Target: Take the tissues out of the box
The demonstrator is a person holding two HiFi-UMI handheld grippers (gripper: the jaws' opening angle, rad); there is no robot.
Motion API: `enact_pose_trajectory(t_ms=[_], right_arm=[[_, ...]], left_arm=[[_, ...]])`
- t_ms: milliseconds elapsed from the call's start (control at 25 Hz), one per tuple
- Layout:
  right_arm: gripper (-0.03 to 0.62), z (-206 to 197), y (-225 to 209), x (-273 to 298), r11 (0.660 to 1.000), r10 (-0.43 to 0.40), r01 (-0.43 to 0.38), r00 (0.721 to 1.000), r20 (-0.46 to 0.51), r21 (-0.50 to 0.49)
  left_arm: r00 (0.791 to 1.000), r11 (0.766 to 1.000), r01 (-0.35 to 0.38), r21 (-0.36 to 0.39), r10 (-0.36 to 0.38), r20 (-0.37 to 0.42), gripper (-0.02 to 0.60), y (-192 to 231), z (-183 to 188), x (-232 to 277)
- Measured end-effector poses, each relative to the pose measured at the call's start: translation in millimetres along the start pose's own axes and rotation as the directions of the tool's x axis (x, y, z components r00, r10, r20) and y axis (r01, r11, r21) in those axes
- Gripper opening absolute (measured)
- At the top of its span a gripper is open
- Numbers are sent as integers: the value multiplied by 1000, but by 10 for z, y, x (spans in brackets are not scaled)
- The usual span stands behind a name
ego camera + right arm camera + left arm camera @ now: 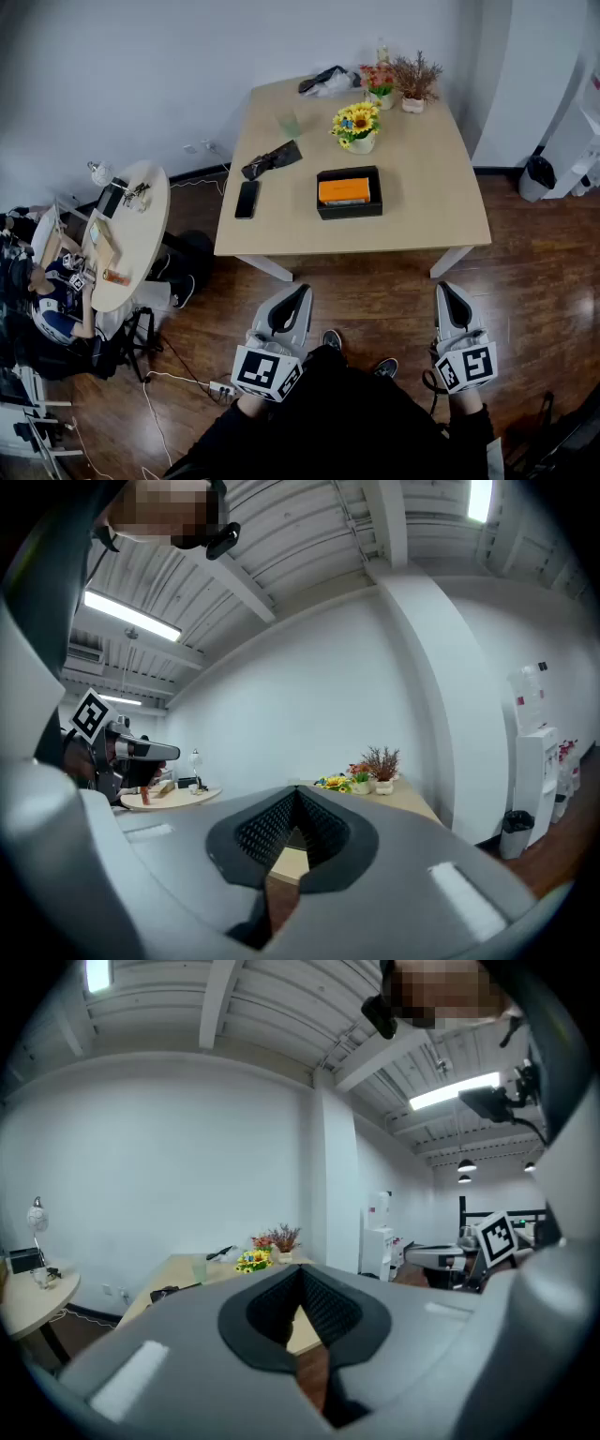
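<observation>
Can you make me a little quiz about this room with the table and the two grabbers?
1. Which colour is the pack inside the black box? A orange, B green, C purple.
2. True or false: the box sits on the floor.
3. Fill in: the left gripper and right gripper both have their jaws ____.
Key: 1 A. 2 false, it is on the table. 3 shut.

Orange tissue box [344, 190] in black tray [349, 212], wooden table [441, 206], left tongs [298, 293], right tongs [448, 292]
</observation>
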State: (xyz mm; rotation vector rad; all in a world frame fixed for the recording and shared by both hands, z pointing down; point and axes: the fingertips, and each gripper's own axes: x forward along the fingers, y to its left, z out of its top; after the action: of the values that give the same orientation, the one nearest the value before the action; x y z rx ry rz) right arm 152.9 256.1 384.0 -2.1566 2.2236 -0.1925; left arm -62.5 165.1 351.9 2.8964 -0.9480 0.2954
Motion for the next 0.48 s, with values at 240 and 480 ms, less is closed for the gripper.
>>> enact_pose_trajectory(t_ms=[240, 480], right_arm=[[2, -47, 16, 546, 999, 17, -17, 1000, -26, -34], [78, -122, 74, 1314, 989, 45, -65, 987, -153, -132]], left_arm=[[999, 998, 43, -53, -44, -9, 2, 473, -165, 429], [980, 981, 193, -4, -193, -38, 154, 883, -254, 1224]])
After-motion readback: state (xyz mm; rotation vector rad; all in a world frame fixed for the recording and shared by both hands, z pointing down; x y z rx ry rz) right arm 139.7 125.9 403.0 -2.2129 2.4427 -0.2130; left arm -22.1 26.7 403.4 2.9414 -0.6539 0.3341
